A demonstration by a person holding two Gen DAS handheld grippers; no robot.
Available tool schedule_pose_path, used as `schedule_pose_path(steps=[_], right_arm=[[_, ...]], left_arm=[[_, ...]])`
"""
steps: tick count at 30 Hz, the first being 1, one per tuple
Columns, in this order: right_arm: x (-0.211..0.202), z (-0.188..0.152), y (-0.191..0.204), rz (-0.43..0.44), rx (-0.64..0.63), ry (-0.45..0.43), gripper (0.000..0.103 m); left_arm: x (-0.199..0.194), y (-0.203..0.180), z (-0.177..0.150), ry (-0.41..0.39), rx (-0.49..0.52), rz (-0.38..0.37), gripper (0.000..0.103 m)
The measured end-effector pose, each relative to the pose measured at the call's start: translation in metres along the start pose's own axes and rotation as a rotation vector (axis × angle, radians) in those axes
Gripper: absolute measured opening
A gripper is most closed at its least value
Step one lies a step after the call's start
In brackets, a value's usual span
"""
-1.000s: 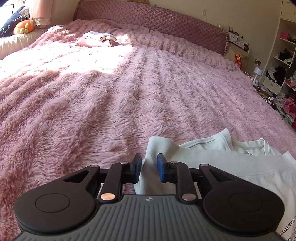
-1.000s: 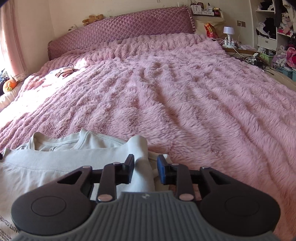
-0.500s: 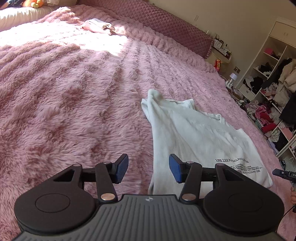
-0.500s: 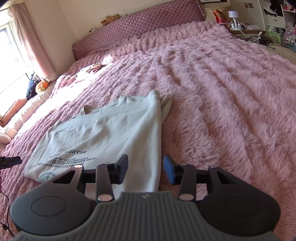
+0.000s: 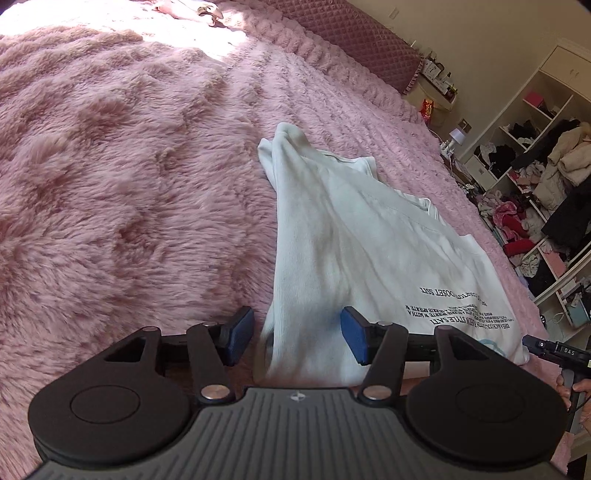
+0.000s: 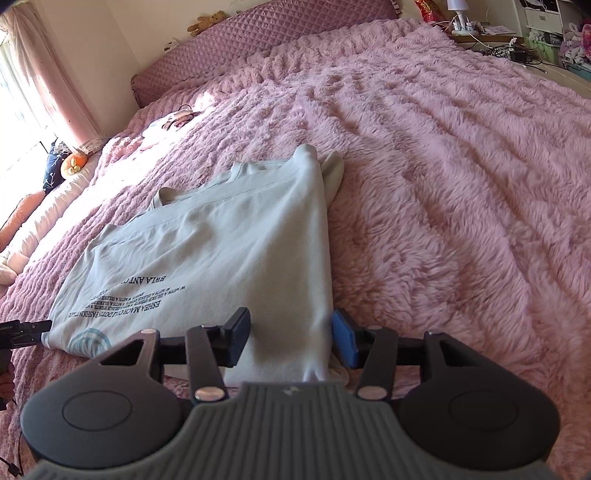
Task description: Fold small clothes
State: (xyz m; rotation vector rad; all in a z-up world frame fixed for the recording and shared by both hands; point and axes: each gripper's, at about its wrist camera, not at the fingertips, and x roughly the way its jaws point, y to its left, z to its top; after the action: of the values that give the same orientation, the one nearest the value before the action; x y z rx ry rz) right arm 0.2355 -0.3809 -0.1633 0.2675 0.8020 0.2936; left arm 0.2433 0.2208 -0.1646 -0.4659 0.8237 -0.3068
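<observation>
Plainly the pink bed cover (image 5: 129, 184) leaves wide free room ahead of both tongs, and the white T-shirt (image 5: 354, 236) lies flat between them, sides folded in. Next, I judge, its near hem needs pinching and carrying forward. The left gripper (image 5: 297, 336) and right gripper (image 6: 291, 338) are opening (pads clear of cloth), each straddling a near folded edge.

Pale mint T-shirt (image 5: 354, 236) with black lettering, fluffy pink blanket (image 5: 129, 166), quilted mauve headboard (image 6: 258, 33).

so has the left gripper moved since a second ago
Yes. The left gripper pulled back from the shirt collar to its hem, away from the headboard.
</observation>
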Motion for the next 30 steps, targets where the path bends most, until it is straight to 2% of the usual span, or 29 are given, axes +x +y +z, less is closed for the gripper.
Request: schedule_pose_path(steps=[3,4,5,6,7,9,12,14,17,20,27,28,29,30], right_arm=[[0.001,-0.002,-0.006,0.011,0.039,0.000,0.050],[0.002,-0.002,-0.009,0.021,0.049,0.006,0.041],[0.002,-0.003,-0.010,0.040,0.053,0.009,0.015],[0.001,-0.004,-0.009,0.049,0.047,0.010,0.002],[0.000,-0.004,-0.007,0.047,0.031,0.012,0.000],[-0.004,-0.004,-0.005,0.064,0.014,0.002,0.000],[-0.018,0.000,-0.007,0.077,0.030,-0.035,0.000],[-0.032,0.003,-0.010,0.090,0.029,-0.058,0.000],[-0.040,0.004,-0.014,0.089,0.003,-0.042,0.000],[-0.029,-0.005,-0.017,0.060,-0.013,0.000,0.000],[-0.010,-0.023,-0.026,0.033,0.060,0.027,0.000],[-0.013,-0.021,-0.025,0.023,0.059,0.019,0.008],[-0.017,-0.020,-0.023,-0.002,0.049,0.005,0.029],[-0.022,-0.017,-0.019,-0.022,0.032,-0.016,0.035]], left_arm=[[0.002,-0.001,-0.002,0.000,-0.002,-0.015,0.064],[0.002,-0.001,-0.002,-0.005,0.006,-0.022,0.061],[0.001,-0.003,-0.003,-0.019,0.022,-0.019,0.045],[-0.001,-0.007,-0.005,-0.033,0.046,-0.015,0.037],[-0.002,-0.012,-0.008,-0.047,0.077,-0.014,0.029],[-0.006,-0.019,-0.011,-0.069,0.120,-0.017,0.022],[-0.021,-0.012,-0.008,-0.111,0.067,-0.113,0.017],[-0.029,-0.005,-0.004,-0.122,0.050,-0.143,0.014],[-0.024,-0.002,-0.003,-0.068,0.079,-0.088,0.009],[-0.013,0.009,-0.011,-0.009,0.062,-0.060,0.005],[-0.011,0.013,-0.015,0.033,0.055,-0.035,0.006],[-0.014,0.010,-0.013,0.034,0.069,-0.025,0.007],[-0.019,0.005,-0.011,0.023,0.088,-0.011,0.007],[-0.024,0.001,-0.009,0.008,0.099,0.000,0.008]])
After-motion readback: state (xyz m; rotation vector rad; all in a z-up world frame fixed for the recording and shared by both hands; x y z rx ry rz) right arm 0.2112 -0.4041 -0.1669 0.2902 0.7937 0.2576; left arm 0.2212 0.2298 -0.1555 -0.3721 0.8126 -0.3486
